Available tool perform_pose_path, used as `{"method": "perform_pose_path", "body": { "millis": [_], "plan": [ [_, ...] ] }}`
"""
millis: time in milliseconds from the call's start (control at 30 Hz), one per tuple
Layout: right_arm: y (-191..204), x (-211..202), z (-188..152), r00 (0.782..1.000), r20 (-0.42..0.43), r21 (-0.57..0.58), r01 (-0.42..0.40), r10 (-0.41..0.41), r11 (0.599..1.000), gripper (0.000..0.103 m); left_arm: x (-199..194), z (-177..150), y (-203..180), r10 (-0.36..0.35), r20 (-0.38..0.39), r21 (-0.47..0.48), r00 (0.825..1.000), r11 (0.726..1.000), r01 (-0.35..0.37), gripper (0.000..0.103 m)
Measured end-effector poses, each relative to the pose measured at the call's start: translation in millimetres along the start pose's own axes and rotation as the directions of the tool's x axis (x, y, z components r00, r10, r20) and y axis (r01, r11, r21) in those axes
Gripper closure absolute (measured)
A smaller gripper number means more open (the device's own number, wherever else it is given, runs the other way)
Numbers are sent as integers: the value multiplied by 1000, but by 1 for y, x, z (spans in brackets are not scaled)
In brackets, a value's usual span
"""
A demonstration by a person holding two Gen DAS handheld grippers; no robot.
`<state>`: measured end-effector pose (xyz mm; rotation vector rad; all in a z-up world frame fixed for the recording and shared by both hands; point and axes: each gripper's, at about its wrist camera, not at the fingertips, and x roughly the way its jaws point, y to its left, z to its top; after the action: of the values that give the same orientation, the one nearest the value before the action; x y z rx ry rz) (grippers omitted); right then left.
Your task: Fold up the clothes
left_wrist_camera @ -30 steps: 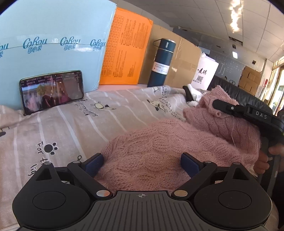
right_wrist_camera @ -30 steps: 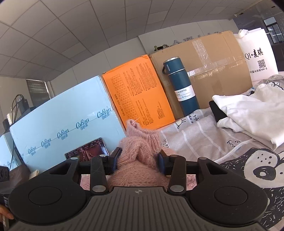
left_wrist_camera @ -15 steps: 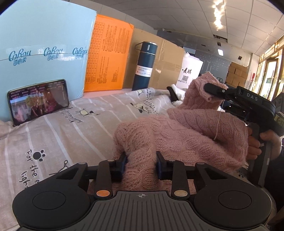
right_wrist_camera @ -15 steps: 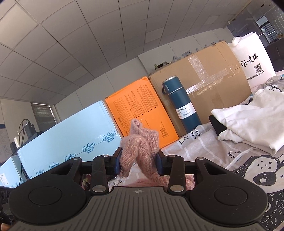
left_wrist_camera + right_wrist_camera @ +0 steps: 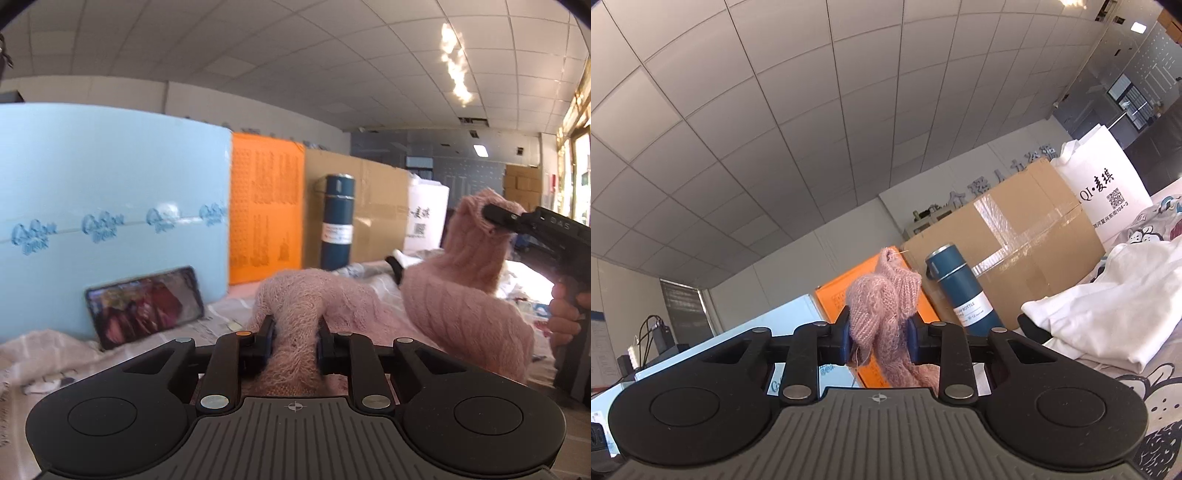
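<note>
A pink knitted sweater point(image 5: 454, 295) hangs between both grippers above the printed bedsheet point(image 5: 44, 354). My left gripper point(image 5: 294, 341) is shut on a bunched part of the sweater, low at the middle of the left wrist view. My right gripper point(image 5: 879, 336) is shut on another part of the sweater point(image 5: 882, 295) and holds it high, tilted toward the ceiling. The right gripper also shows at the right of the left wrist view point(image 5: 491, 214), pinching the raised sweater end.
A phone point(image 5: 144, 306) leans on a light blue board point(image 5: 110, 229). An orange board point(image 5: 266, 214), a blue bottle point(image 5: 336, 221), a cardboard box point(image 5: 1015, 236) and a white bag point(image 5: 1104, 192) stand behind. White folded clothes point(image 5: 1108, 291) lie at the right.
My left gripper closed on the sweater and lifted it. My right gripper rose higher with its part of the sweater and tilted upward.
</note>
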<state>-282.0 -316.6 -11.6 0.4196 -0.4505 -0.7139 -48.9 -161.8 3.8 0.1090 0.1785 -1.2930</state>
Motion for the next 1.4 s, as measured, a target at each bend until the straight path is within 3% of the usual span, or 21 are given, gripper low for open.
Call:
{"method": "perform_pose_path", "body": {
  "millis": [167, 333, 500, 633, 700, 733, 767, 833, 933, 1033, 1167, 1200, 1267, 1333, 1400],
  "plan": [
    [-11, 2, 4, 997, -2, 48, 79, -79, 996, 80, -15, 7, 23, 205, 51, -4, 978, 979, -205, 85],
    [-25, 8, 4, 985, -53, 117, 170, -164, 979, 80, -27, 2, 49, 346, -22, -46, 938, 937, -346, 84],
    [-34, 15, -1, 958, -130, 140, 274, -256, 952, 80, -24, -7, 66, 371, -147, -69, 917, 921, -384, 79],
    [-42, 21, -5, 924, -192, 144, 359, -330, 922, 79, -22, -11, 66, 395, -162, -61, 904, 911, -409, 68],
    [-45, 21, -7, 910, -199, 146, 395, -364, 907, 75, -25, -11, 67, 420, -148, -58, 895, 900, -432, 64],
    [-45, 20, -7, 901, -189, 142, 418, -389, 898, 68, -26, -11, 68, 427, -142, -66, 893, 896, -439, 59],
    [-44, 18, -7, 893, -176, 138, 438, -413, 888, 53, -27, -11, 69, 432, -137, -75, 892, 893, -444, 56],
    [-45, 12, -5, 885, -139, 150, 463, -445, 873, 45, -28, -10, 71, 437, -129, -89, 890, 889, -450, 52],
    [-47, 8, -2, 887, -103, 164, 461, -450, 872, 35, -28, -8, 70, 435, -118, -81, 893, 892, -446, 48],
    [-45, 9, -1, 891, -91, 146, 453, -444, 880, 31, -29, -2, 70, 420, -81, -86, 904, 901, -426, 43],
    [-40, 11, -1, 907, -68, 115, 420, -415, 900, 19, -32, 15, 70, 361, -9, -100, 933, 928, -360, 36],
    [-37, 11, -1, 914, -60, 99, 405, -401, 909, 18, -34, 20, 68, 351, 15, -80, 936, 934, -349, 34],
    [-30, 14, -1, 928, -62, 51, 371, -368, 927, 14, -41, 30, 64, 336, 75, -41, 939, 942, -333, 20],
    [-21, 21, -2, 941, -116, -14, 319, -318, 948, 12, -49, 39, 65, 321, 138, -25, 937, 947, -320, 14],
    [-11, 29, -2, 960, -183, -56, 206, -213, 977, 12, -54, 47, 69, 315, 187, -37, 931, 949, -314, 10]
  ]
}}
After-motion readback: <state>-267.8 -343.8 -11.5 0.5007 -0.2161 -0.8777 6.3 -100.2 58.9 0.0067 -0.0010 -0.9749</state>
